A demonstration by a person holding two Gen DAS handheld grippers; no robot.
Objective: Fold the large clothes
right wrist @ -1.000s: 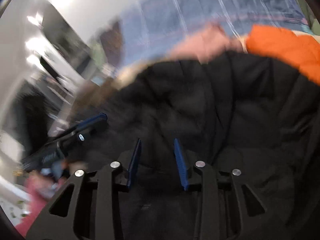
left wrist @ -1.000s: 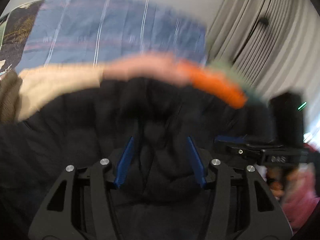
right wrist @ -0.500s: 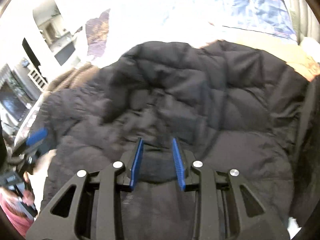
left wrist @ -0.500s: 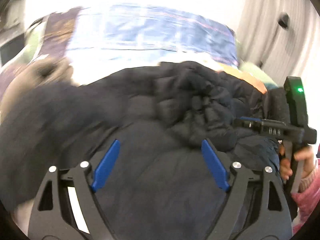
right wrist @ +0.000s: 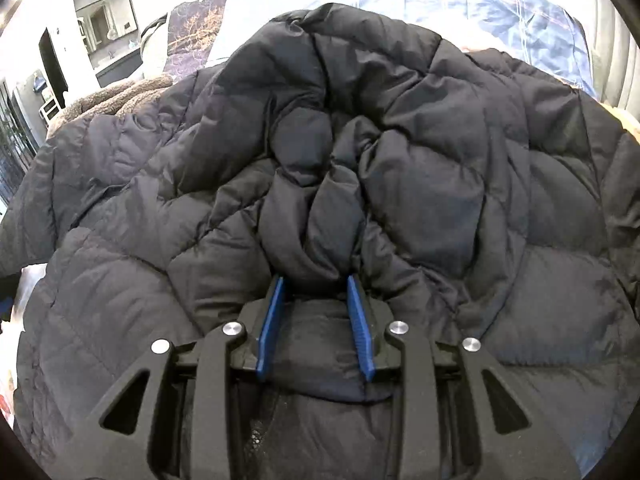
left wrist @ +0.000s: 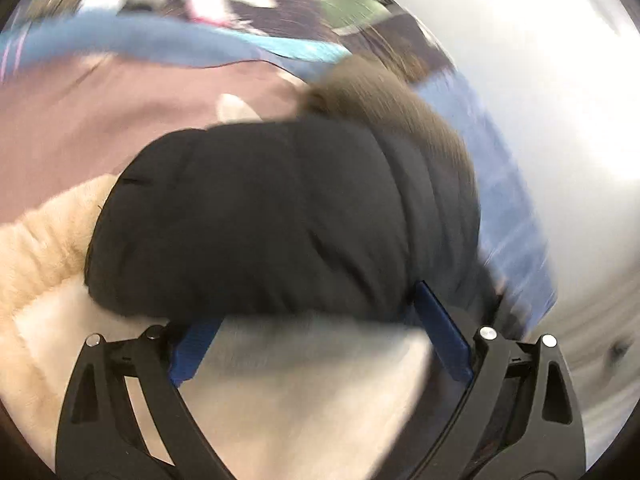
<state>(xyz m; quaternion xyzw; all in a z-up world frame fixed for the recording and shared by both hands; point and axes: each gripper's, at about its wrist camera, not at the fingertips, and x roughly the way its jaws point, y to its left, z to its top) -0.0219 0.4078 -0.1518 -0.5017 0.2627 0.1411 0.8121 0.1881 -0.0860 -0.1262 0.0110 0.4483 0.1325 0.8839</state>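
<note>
We see the black quilted puffer jacket [right wrist: 400, 152] heaped over the blue patterned bedspread [right wrist: 520, 12]. The right gripper [right wrist: 316, 284] pinches a bunched fold at the jacket's near side. The left gripper [left wrist: 316, 312] is spreading wide; a padded jacket end [left wrist: 260, 216] bulges just ahead, unclamped, above cream fleece fabric [left wrist: 48, 240].

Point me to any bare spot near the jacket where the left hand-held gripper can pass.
Free: the pale cream fleece below the black quilted puffer jacket, between the opening left hand-held gripper's jaws. Crowded: the mauve fabric and blue cloth flank the jacket; in the right view the jacket fills everything.
</note>
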